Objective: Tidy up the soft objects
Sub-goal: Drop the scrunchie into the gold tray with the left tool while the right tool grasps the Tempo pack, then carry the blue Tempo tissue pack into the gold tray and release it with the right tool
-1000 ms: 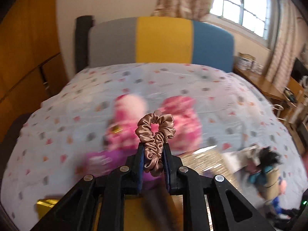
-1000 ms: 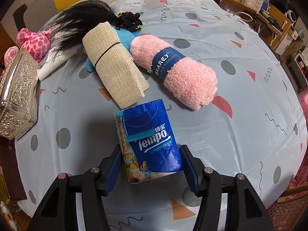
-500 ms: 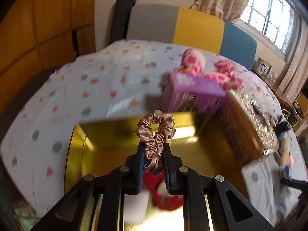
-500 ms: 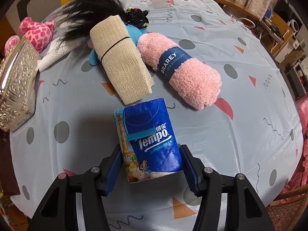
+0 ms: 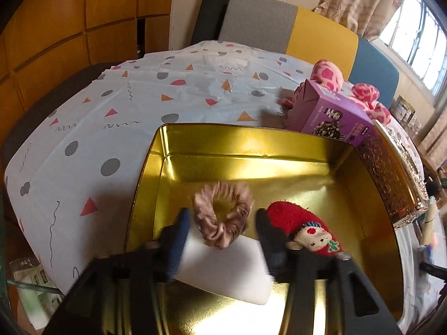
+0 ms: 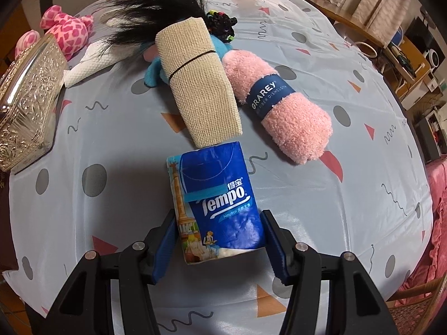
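Gold walls of an open tin [image 5: 212, 142] are framing the left view, where the left tongs [image 5: 220, 223] are hanging spread wide and gripping nothing. A satin scrunchie [image 5: 223, 212] is lying inside the tin between the blurred fingers [image 5: 178, 229], its lower edge resting on a white block [image 5: 223, 270]. A red plush [image 5: 301, 226] is lying just beside the scrunchie, toward the tin's right wall. A purple box [image 5: 332, 114] is standing at the tin's far right corner, with a pink toy [image 5: 329, 75] behind it on the patterned surface [image 5: 125, 111].

In the right view, the right tongs [image 6: 219, 240] are pressing both pads against the sides of a blue tissue pack [image 6: 215, 203], holding it. Beyond the pack, a burlap roll [image 6: 195, 89] and a pink cloth [image 6: 282, 106] are lying side by side near the surface's middle. An embossed lid [image 6: 28, 97] is sitting at the left edge.
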A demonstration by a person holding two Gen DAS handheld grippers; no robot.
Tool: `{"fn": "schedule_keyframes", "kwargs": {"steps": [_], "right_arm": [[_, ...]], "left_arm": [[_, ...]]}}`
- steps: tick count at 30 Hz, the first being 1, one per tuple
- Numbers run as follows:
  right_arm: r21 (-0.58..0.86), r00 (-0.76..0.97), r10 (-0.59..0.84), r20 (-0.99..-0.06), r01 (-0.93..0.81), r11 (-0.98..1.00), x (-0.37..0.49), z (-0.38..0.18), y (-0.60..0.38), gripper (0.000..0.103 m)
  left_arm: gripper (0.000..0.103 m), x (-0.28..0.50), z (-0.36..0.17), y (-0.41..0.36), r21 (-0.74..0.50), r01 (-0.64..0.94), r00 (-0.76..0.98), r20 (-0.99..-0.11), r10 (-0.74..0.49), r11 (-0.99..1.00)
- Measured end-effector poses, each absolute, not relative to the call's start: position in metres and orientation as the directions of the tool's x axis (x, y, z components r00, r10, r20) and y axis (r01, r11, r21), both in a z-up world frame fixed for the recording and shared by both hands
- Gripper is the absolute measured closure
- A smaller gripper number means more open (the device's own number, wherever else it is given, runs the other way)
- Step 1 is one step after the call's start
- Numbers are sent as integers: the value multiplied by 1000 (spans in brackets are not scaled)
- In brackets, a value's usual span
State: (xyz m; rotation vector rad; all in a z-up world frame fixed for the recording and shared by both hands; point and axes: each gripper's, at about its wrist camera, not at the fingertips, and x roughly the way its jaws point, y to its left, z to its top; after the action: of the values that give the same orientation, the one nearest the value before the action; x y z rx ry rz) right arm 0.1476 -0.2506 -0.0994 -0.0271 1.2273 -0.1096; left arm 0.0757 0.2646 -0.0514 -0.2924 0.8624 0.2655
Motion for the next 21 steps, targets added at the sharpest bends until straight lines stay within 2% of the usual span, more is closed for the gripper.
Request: {"fn": "schedule_keyframes", "kwargs": {"steps": [5, 7, 8, 15, 21], "right_arm": [[-96, 335, -109, -936, 54, 994, 148, -102, -251, 45], [-102, 337, -112, -935, 48, 994, 147, -100, -250, 45], [-104, 339, -113, -934, 43, 994, 146, -100, -249, 45], [-88, 344, -72, -936, -31, 996, 141, -98, -232, 46], [53, 345, 68, -936, -53, 997, 127, -87, -219, 47]], "left_arm": [[45, 63, -41, 260, -129, -365, 638, -756, 146, 922], [35, 50, -35, 254, -118, -377, 651, -739, 172, 918], [34, 43, -33, 251, -104, -387, 652, -734, 192, 916], [34, 8, -33, 226, 11, -426, 640, -703, 310, 905], [34, -3, -31, 228, 13, -432, 643, -696, 318, 902]]}}
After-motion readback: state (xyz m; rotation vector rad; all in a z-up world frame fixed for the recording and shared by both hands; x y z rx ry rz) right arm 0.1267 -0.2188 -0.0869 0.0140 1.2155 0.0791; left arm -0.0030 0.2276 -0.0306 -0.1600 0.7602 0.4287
